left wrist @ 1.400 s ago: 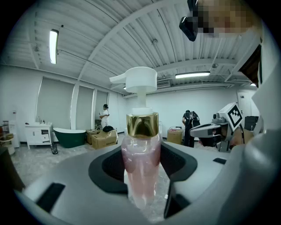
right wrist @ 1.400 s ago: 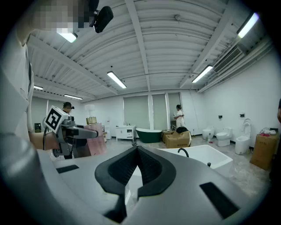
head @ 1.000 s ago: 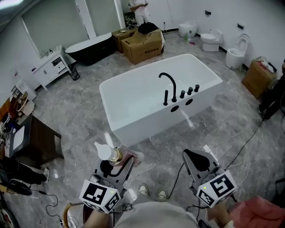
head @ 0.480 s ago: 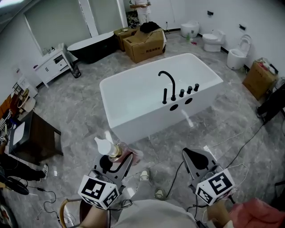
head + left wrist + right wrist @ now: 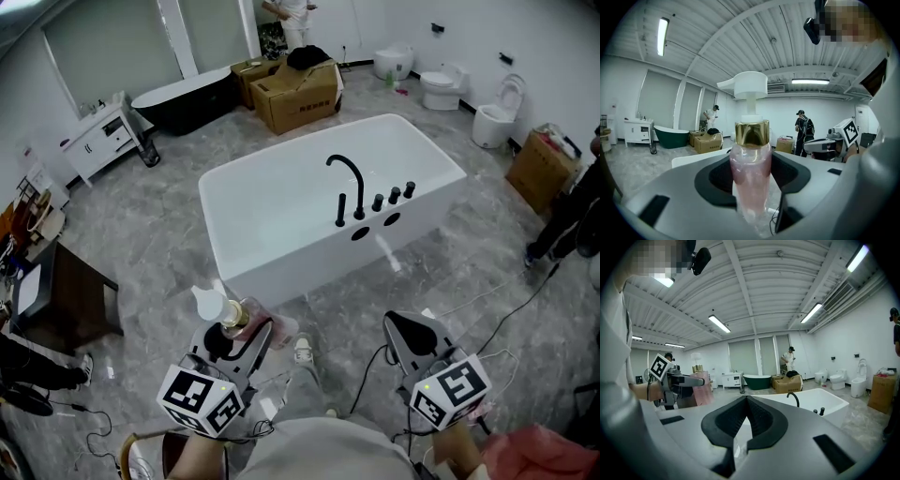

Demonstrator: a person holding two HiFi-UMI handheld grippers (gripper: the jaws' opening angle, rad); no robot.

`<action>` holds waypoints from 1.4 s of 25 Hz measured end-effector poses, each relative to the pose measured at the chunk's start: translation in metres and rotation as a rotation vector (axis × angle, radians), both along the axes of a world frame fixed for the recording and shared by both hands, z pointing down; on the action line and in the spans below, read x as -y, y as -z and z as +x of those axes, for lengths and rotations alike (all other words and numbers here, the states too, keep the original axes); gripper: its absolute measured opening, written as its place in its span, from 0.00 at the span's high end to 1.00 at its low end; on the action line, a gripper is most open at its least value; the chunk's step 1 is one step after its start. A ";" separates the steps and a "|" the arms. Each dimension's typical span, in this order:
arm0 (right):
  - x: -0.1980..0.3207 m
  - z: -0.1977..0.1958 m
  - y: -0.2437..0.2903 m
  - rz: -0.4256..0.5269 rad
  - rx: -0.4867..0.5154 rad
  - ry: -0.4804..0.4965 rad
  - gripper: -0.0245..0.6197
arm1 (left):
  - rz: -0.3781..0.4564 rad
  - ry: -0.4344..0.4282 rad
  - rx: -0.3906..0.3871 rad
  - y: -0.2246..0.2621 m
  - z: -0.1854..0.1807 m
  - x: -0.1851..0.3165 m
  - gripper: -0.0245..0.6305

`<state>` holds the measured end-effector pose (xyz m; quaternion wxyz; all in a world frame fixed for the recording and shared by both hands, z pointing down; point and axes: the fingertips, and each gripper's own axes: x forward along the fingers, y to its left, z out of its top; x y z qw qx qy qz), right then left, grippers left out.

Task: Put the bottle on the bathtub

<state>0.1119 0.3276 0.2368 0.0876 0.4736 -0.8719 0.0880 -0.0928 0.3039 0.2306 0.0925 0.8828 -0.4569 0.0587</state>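
While the left claw (image 5: 236,334) grips the bottle (image 5: 231,317), the closed right claw (image 5: 412,330) faces the bathtub (image 5: 281,267) and faucet (image 5: 345,178).

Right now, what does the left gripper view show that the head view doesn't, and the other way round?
Only the left gripper view shows the ribbed ceiling and its strip lights. Only the head view shows the black faucet, the toilets by the far wall and the dark table. Both show the pink bottle clamped in the left gripper, the white bathtub ahead and the cardboard boxes.
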 end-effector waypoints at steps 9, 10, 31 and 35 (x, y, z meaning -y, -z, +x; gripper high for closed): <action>0.097 -0.015 -0.009 -0.030 -0.039 0.008 0.92 | 0.025 -0.039 0.029 -0.011 -0.006 0.091 0.60; 0.109 -0.018 -0.011 -0.036 -0.040 0.009 0.92 | 0.024 -0.042 0.034 -0.013 -0.007 0.103 0.60; 0.380 -0.062 -0.077 -0.136 -0.069 -0.012 0.92 | 0.077 -0.281 0.171 -0.085 -0.005 0.358 0.60; 0.411 -0.071 -0.095 -0.147 -0.071 -0.003 0.92 | 0.119 -0.354 0.192 -0.111 0.000 0.381 0.60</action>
